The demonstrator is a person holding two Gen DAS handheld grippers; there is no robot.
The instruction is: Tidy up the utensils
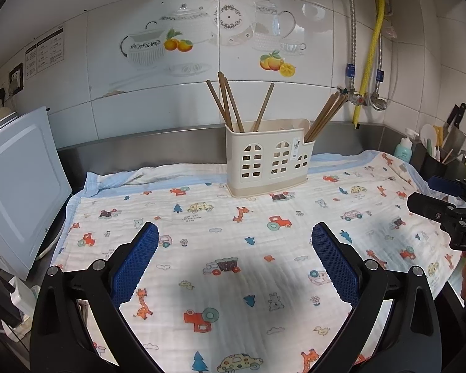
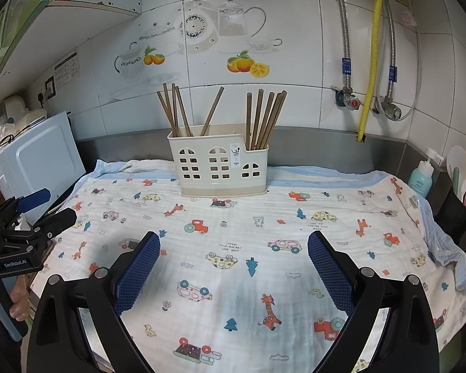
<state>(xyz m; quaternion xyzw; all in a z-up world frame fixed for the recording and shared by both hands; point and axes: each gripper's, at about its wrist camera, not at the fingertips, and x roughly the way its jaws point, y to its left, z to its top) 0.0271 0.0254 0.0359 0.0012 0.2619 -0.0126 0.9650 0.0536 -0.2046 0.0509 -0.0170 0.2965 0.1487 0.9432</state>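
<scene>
A cream plastic utensil holder (image 1: 267, 158) (image 2: 219, 166) stands at the back of a cartoon-print cloth (image 1: 233, 264) (image 2: 233, 248). Several brown chopsticks (image 1: 225, 102) (image 2: 174, 108) stand in its left compartment and several more chopsticks (image 1: 326, 116) (image 2: 265, 118) in its right one. My left gripper (image 1: 234, 261) is open and empty above the cloth, in front of the holder. My right gripper (image 2: 233, 270) is open and empty too. Each gripper shows at the edge of the other's view: the right gripper (image 1: 444, 205), the left gripper (image 2: 34, 214).
A white microwave (image 1: 18, 186) (image 2: 40, 161) stands at the left. At the right are a soap bottle (image 2: 421, 177), a black utensil pot (image 2: 456, 208) and knives (image 1: 456, 118). Pipes and a yellow hose (image 2: 369, 62) run down the tiled wall.
</scene>
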